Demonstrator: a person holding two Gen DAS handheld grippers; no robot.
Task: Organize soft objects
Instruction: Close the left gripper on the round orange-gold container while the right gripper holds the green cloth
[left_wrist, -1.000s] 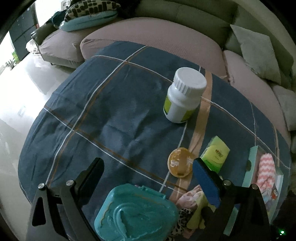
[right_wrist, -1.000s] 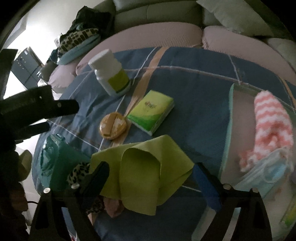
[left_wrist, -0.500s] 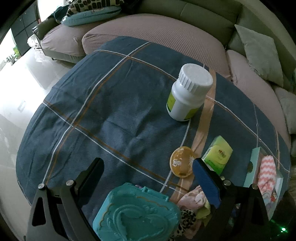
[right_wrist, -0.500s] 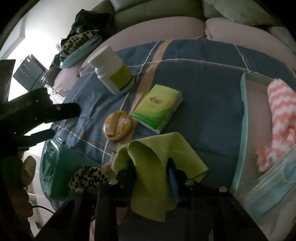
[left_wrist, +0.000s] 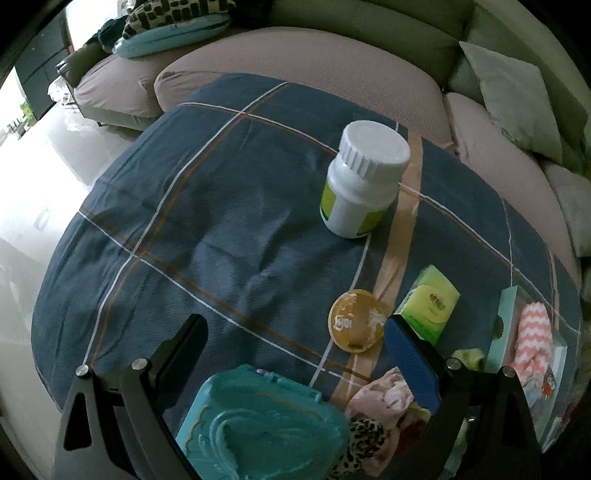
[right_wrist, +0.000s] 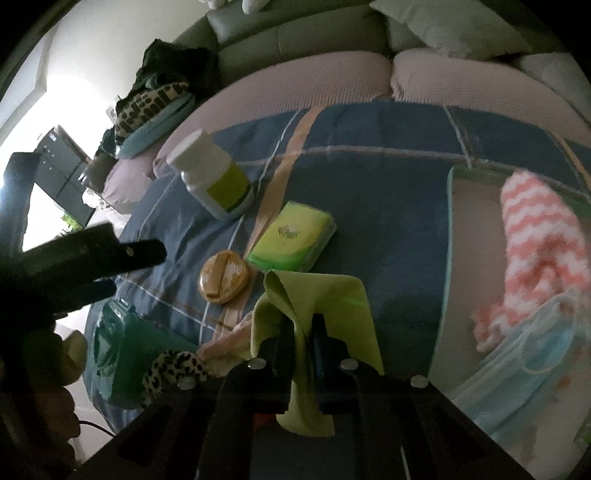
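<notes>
My right gripper (right_wrist: 303, 326) is closing its jaws on an upright fold of the yellow-green cloth (right_wrist: 332, 295), and the pads press on it. The cloth hangs bunched over the blue plaid tablecloth (right_wrist: 388, 192). To its right a shallow teal-rimmed box (right_wrist: 448, 221) holds a pink-and-white striped sock (right_wrist: 535, 229) and a blue face mask (right_wrist: 524, 358). My left gripper (left_wrist: 295, 328) is open above a teal case (left_wrist: 258, 417), holding nothing. A leopard-print fabric (left_wrist: 365, 439) and a pink cloth (left_wrist: 384, 398) lie beside the case.
A white bottle (left_wrist: 362, 184) with a green label stands mid-table. A round amber tin (left_wrist: 356, 319) and a green tissue pack (left_wrist: 430, 302) lie nearer. A sofa (left_wrist: 314, 55) with cushions curves behind the table. Pale floor (left_wrist: 33, 192) lies to the left.
The right gripper's jaws went from wide open to pinched on the yellow-green cloth, which now stands gathered and drawn toward the box. The left gripper stayed open and still.
</notes>
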